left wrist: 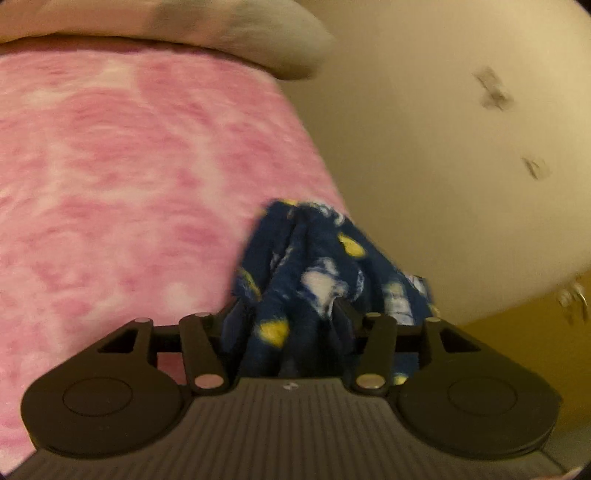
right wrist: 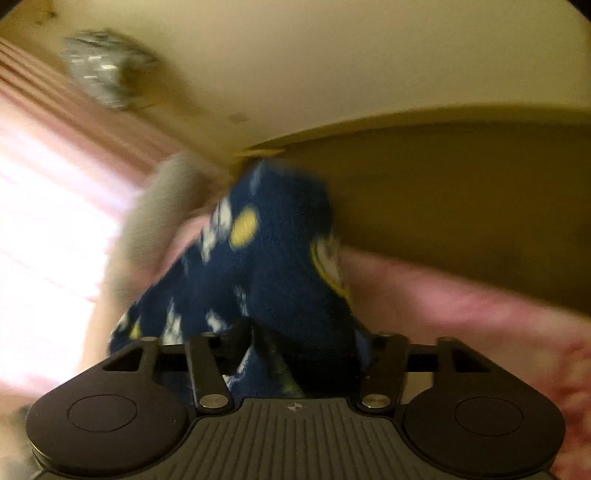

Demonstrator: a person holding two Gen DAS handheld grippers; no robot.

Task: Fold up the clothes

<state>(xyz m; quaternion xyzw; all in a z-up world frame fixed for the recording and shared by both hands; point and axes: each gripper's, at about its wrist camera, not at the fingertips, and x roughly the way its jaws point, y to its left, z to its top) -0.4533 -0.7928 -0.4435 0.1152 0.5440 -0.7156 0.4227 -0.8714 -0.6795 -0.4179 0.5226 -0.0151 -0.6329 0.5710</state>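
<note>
A navy fleece garment [left wrist: 314,273] with yellow and white prints is bunched up between my left gripper's [left wrist: 291,314] fingers, which are shut on it above a pink mottled bedspread [left wrist: 129,184]. In the right wrist view the same garment [right wrist: 273,258] is bunched in my right gripper [right wrist: 295,339], which is shut on it. The cloth hides both sets of fingertips. The right wrist view is blurred by motion.
A grey-beige pillow [left wrist: 240,33] lies at the head of the bed. A cream wall [left wrist: 443,166] with dark marks stands beside the bed. A brown headboard or panel [right wrist: 461,206], the pink bedspread [right wrist: 461,295] and bright pink curtains [right wrist: 44,184] show in the right wrist view.
</note>
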